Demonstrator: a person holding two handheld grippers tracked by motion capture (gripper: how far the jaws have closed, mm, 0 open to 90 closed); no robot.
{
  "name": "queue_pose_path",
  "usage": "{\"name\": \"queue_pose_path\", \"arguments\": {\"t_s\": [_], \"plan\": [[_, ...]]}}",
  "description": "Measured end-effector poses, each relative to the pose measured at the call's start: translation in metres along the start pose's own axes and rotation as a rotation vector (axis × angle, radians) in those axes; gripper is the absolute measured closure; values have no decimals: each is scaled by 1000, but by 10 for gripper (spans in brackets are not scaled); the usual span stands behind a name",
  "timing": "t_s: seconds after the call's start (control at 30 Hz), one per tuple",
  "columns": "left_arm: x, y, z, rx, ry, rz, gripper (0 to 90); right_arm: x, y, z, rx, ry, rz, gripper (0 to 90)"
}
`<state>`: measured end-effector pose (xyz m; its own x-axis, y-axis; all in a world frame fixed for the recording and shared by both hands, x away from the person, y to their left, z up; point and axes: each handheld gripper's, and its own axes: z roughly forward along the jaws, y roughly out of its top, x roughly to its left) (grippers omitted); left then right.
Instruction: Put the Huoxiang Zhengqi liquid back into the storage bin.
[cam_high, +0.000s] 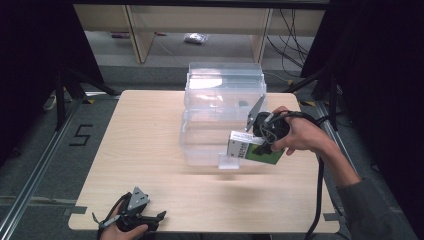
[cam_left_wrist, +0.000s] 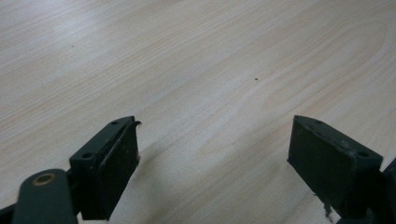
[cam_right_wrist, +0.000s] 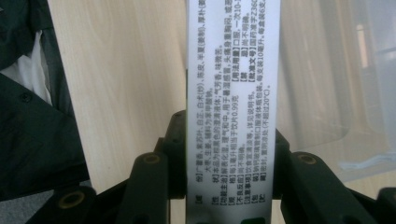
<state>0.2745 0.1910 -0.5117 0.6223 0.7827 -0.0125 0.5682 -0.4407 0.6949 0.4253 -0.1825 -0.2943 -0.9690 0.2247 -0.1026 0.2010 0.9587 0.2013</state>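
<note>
Jaws spread wide and empty, the left gripper rests low at the near-left edge of the wooden table. Right gripper clamps a green-and-white carton just above the table, against the front of the clear plastic drawer unit.

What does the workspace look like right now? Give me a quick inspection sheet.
Surface: pale wooden table, bare apart from the items below.
Job's things: white and green printed box, held above the table at the front of a clear plastic bin that stands mid-table.
Clutter: nothing seen on the table.
Grippers: right tongs shut on the box's narrow printed side; left tongs open, holding nothing, low at the table's near edge.
Cables: one black cable trails from the right tongs toward the near edge; more cables lie on the floor beyond the table.
Surroundings: grey floor, a taped mark "5" left of the table, wooden shelving behind, dark stands on both sides.
</note>
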Motion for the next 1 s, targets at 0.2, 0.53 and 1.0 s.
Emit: {"name": "queue_pose_path", "arguments": {"t_s": [0.2, 0.53, 1.0], "plan": [[-1, 0, 1, -4, -3, -12, 156, -19, 2, -3, 8, -7, 34, 645], [1, -1, 2, -11, 1, -9, 156, -51, 8, 7, -11, -17, 11, 645], [0, -1, 1, -15, -10, -17, 156, -79, 5, 42, 26, -12, 45, 644]]}}
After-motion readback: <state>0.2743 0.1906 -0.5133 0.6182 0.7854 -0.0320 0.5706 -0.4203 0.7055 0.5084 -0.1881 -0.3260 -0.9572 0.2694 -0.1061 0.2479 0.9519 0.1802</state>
